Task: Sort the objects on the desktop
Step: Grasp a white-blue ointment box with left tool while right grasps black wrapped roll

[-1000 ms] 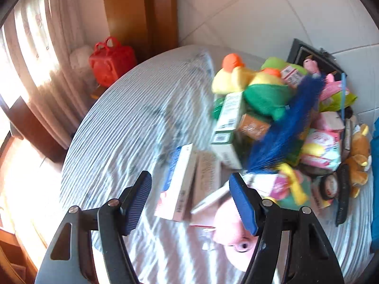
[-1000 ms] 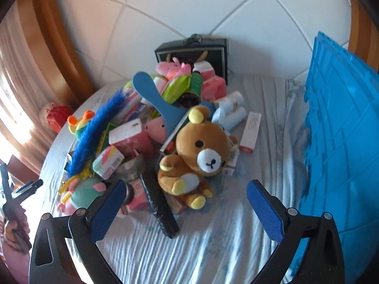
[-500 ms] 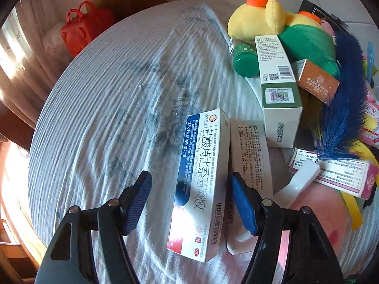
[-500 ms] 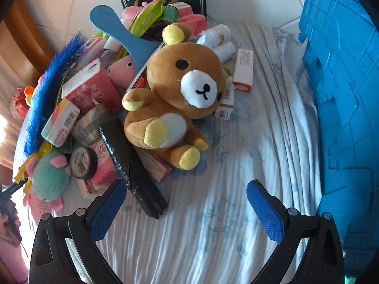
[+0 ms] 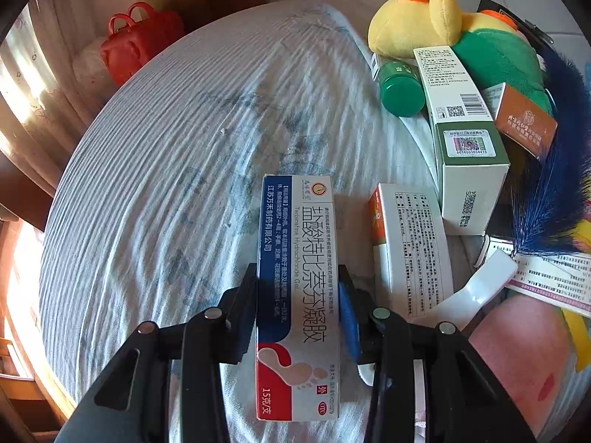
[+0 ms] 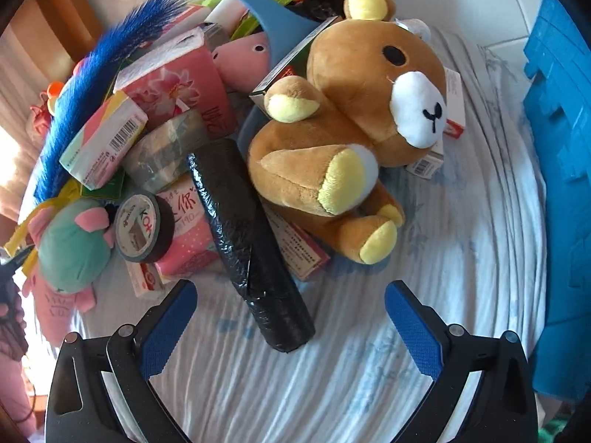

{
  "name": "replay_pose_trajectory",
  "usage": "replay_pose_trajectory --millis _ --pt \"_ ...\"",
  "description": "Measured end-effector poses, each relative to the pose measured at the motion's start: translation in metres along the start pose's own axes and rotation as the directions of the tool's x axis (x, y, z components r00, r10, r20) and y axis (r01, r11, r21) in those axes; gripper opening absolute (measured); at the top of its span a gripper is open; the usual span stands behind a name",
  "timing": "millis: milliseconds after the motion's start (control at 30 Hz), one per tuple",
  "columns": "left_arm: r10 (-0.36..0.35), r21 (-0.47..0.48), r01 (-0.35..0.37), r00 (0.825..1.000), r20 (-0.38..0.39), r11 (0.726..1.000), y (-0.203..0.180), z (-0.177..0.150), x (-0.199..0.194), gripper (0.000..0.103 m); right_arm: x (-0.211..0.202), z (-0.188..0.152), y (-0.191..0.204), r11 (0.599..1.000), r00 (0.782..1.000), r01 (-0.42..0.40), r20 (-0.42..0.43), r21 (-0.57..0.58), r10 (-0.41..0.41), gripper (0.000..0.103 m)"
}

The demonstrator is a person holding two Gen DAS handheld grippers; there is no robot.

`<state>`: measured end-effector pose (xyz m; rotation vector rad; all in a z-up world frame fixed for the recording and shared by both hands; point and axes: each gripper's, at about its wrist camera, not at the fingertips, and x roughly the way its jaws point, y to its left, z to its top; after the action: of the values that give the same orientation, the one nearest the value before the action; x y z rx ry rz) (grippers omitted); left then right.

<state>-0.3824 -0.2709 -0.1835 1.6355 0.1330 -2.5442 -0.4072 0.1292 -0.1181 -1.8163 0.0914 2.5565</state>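
The left gripper [image 5: 298, 304] has just been closing, and its pads now pinch the long sides of a slim white, blue and red terbinafine gel box [image 5: 295, 280] with a footprint drawing. The box lies flat on the striped cloth [image 5: 177, 170], long axis running straight away from the jaws. The right gripper [image 6: 290, 317] hangs spread wide and empty above a black bag roll [image 6: 243, 236] beside a brown plush bear [image 6: 354, 125].
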Motion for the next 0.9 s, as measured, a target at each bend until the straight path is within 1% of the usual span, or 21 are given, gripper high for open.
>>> replay_pose_trajectory --millis 33,67,100,167,233,267,367,400,433,467,533,600,667,733,767,900 --pt "-0.002 -0.014 0.002 1.000 -0.004 1.000 0.000 -0.001 0.000 0.039 0.003 0.001 0.003 1.000 1.000 0.018 -0.004 -0.007 -0.018 0.103" --pt "0.003 -0.018 -0.003 1.000 -0.007 1.000 -0.001 -0.001 0.000 0.039 0.005 0.002 0.005 1.000 1.000 0.015 -0.003 -0.010 -0.015 0.097" --pt "0.008 -0.022 -0.008 1.000 -0.008 1.000 -0.002 -0.002 0.000 0.039 0.006 0.003 0.007 1.000 1.000 0.004 0.003 -0.012 -0.004 0.082" --pt "0.006 -0.034 -0.007 1.000 -0.012 0.999 0.000 -0.005 -0.002 0.038 0.009 0.005 0.013 1.000 1.000 -0.004 -0.004 -0.028 0.004 0.066" --pt "0.002 -0.047 -0.002 1.000 -0.008 0.999 -0.001 -0.008 -0.006 0.038 0.014 0.006 0.020 0.999 1.000 -0.004 -0.013 -0.050 0.003 0.064" --pt "0.002 -0.052 -0.002 1.000 -0.001 0.999 -0.009 -0.009 -0.014 0.038 0.017 0.007 0.023 0.998 1.000 -0.006 -0.015 -0.060 0.005 0.064" --pt "0.015 -0.056 -0.013 0.999 0.034 0.998 -0.012 -0.016 -0.030 0.038 0.024 0.012 0.030 0.996 1.000 -0.013 -0.012 -0.085 0.012 0.064" --pt "0.027 -0.056 -0.024 0.998 0.050 0.998 -0.013 -0.018 -0.037 0.038 0.027 0.014 0.033 0.995 1.000 -0.010 -0.011 -0.096 0.009 0.061" --pt "0.039 -0.059 -0.035 0.997 0.064 0.998 -0.014 -0.020 -0.045 0.038 0.030 0.016 0.035 0.995 1.000 -0.005 -0.014 -0.104 0.004 0.056" --pt "0.050 -0.062 -0.045 0.996 0.075 0.997 -0.015 -0.023 -0.053 0.038 0.033 0.017 0.037 0.994 1.000 -0.002 -0.021 -0.110 -0.001 0.041" --pt "0.052 -0.070 -0.045 0.992 0.111 0.997 -0.020 -0.028 -0.072 0.038 0.034 0.016 0.038 0.994 1.000 -0.002 -0.018 -0.106 0.000 0.038" --pt "0.045 -0.072 -0.035 0.988 0.146 0.997 -0.019 -0.027 -0.093 0.038 0.028 0.013 0.038 0.994 1.000 -0.028 -0.009 -0.104 0.027 0.036" --pt "0.034 -0.066 -0.022 0.982 0.187 0.998 -0.026 -0.030 -0.112 0.038 0.018 0.009 0.039 0.993 0.999 -0.052 0.011 -0.106 0.053 0.036" --pt "0.028 -0.056 -0.015 0.974 0.225 0.998 -0.036 -0.031 -0.133 0.038 0.004 0.005 0.039 0.992 0.997 -0.066 0.041 -0.108 0.071 0.036" --pt "0.015 -0.048 -0.004 0.970 0.243 0.999 -0.038 -0.024 -0.142 0.038 -0.005 0.003 0.038 0.992 0.995 -0.071 0.063 -0.108 0.078 0.036" --pt "-0.037 0.008 0.036 0.955 0.293 0.999 -0.057 -0.026 -0.169 0.038 -0.044 -0.004 0.031 0.991 0.984 -0.093 0.141 -0.096 0.106 0.036"
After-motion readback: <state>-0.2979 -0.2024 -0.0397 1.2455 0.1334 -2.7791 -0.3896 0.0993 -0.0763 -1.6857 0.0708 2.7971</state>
